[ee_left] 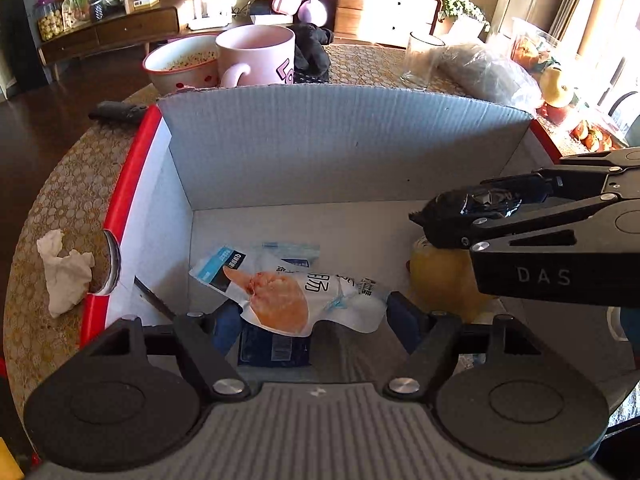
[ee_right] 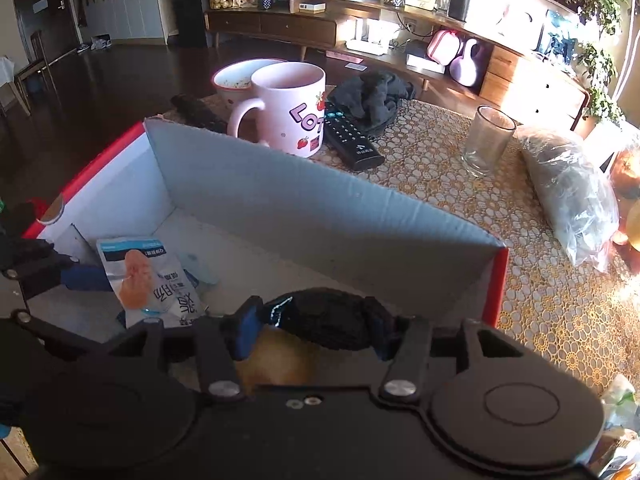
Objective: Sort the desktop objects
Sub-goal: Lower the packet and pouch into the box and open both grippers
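Cardboard box [ee_left: 340, 144], red outside and grey-white inside, sits on the lace-covered surface [ee_right: 440, 160]; both grippers point steeply down into it.

Left gripper [ee_left: 316, 320]: jaws stand wide over the box floor. A snack pouch [ee_left: 280, 296] lies between the blue pads, resting on a dark blue packet [ee_left: 276, 348]. Cannot tell whether the pads press on the pouch.

Right gripper [ee_right: 316, 326]: reaches in from the right side of the box, above a yellow round object [ee_left: 440, 280] on the floor. A black crumpled item [ee_right: 328, 316] fills the gap between its pads, touching both. No earlier view here, so grip firmness is judged on contact alone: held.

Outside the box, beyond the far wall: pink mug [ee_right: 288, 108], bowl [ee_right: 232, 80], remote [ee_right: 352, 140], dark cloth [ee_right: 376, 96], glass [ee_right: 488, 140], clear bag [ee_right: 572, 200]. A crumpled tissue [ee_left: 64, 272] lies on the surface just left of the box.
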Available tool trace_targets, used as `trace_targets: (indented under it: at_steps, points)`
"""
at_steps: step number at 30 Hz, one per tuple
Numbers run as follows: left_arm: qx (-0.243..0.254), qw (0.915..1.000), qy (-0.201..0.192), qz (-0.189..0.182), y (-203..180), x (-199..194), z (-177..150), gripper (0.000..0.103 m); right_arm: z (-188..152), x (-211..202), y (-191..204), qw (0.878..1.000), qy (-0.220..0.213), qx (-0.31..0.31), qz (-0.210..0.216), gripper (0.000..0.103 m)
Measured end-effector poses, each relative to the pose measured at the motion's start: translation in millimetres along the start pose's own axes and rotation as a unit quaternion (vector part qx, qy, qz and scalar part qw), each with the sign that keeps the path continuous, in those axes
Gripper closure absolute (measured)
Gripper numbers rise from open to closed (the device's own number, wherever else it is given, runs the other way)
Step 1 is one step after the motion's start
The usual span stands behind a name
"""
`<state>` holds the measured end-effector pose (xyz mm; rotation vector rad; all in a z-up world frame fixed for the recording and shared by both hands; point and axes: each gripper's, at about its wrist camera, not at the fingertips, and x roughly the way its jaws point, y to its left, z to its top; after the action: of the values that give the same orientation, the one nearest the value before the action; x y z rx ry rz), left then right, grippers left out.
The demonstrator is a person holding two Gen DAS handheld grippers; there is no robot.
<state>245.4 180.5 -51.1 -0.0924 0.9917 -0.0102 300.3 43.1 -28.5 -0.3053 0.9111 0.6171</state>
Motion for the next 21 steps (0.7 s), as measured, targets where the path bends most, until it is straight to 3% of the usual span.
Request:
trace_targets:
  at_steps: [5, 21]
  points:
    - [-0.008, 0.9999, -0.005, -0.004, 0.6, -1.3, -1.3, 0.026, -2.8, -9.2, 4.8, 1.000, -0.020, -0.006, 0.003, 0.025]
    - [-0.011, 0.9991, -0.040, 0.010, -10.5, -34.3, -10.7, 0.021, -20.5, -59.5, -18.9, 0.997, -0.061, 0.040, 0.031, 0.025]
